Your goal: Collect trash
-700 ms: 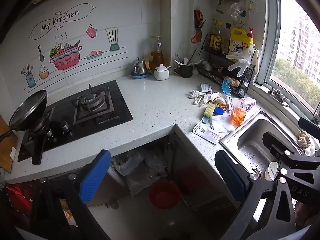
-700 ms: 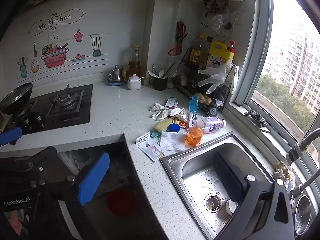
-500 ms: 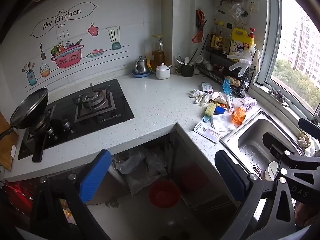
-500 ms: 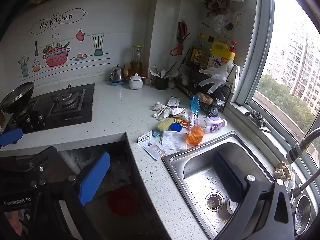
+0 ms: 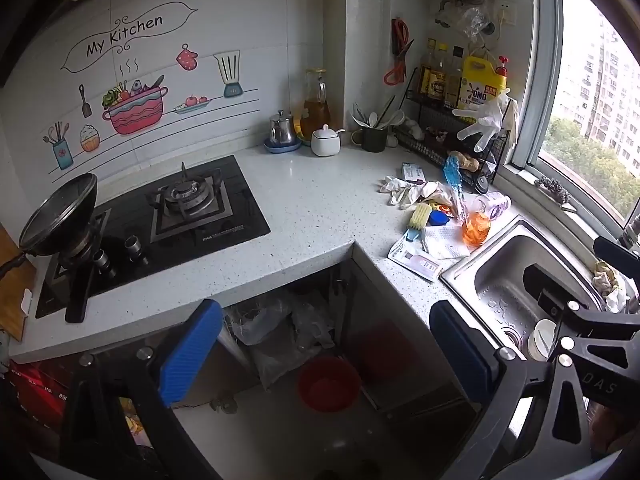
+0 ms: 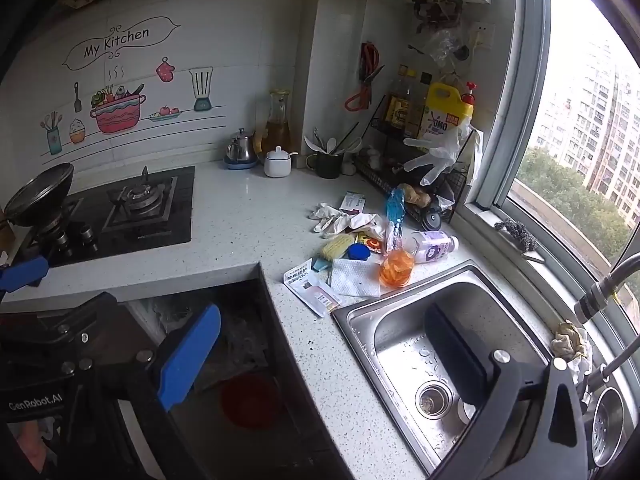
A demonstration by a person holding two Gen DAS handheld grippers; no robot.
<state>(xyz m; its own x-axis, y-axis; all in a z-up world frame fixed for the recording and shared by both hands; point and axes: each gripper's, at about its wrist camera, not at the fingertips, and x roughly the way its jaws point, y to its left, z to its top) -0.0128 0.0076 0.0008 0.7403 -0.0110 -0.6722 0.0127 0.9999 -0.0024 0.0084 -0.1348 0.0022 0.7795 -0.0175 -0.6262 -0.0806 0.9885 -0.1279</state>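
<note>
Both the left gripper (image 5: 326, 344) and right gripper (image 6: 324, 348) are hanging with jaws spread wide, gripping nothing. The trash pile (image 6: 352, 248) is lying well ahead of them on the countertop (image 6: 248, 220), just beside the sink (image 6: 448, 344), with the red bin (image 5: 329, 384) sitting below between the left fingers.
</note>
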